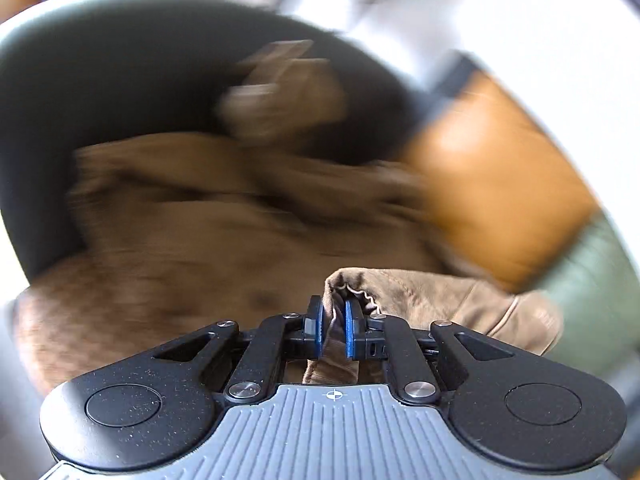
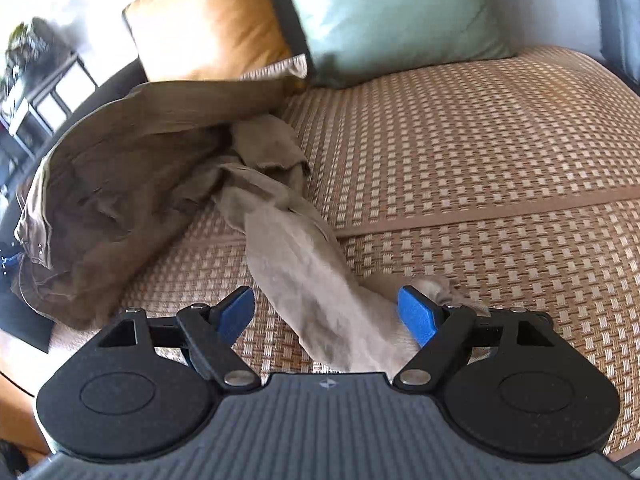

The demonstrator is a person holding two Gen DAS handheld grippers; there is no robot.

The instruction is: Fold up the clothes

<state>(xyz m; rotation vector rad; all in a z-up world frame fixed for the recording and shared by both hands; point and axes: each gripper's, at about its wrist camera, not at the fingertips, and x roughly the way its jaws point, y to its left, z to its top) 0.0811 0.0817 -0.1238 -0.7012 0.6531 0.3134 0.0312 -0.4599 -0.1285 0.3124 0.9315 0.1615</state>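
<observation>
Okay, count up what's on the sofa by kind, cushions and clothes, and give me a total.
Cushions: 2, orange cushion and green cushion.
Clothes: 1, brown trousers.
Total: 3.

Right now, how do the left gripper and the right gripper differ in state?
The left gripper is shut on a fold of the brown garment; the right gripper is open and grips nothing. Cloth is pinched between the left gripper's pads, whereas a pale trailing leg of the garment merely lies between the right gripper's spread fingers. Both have blue pads and point down at the same garment.
</observation>
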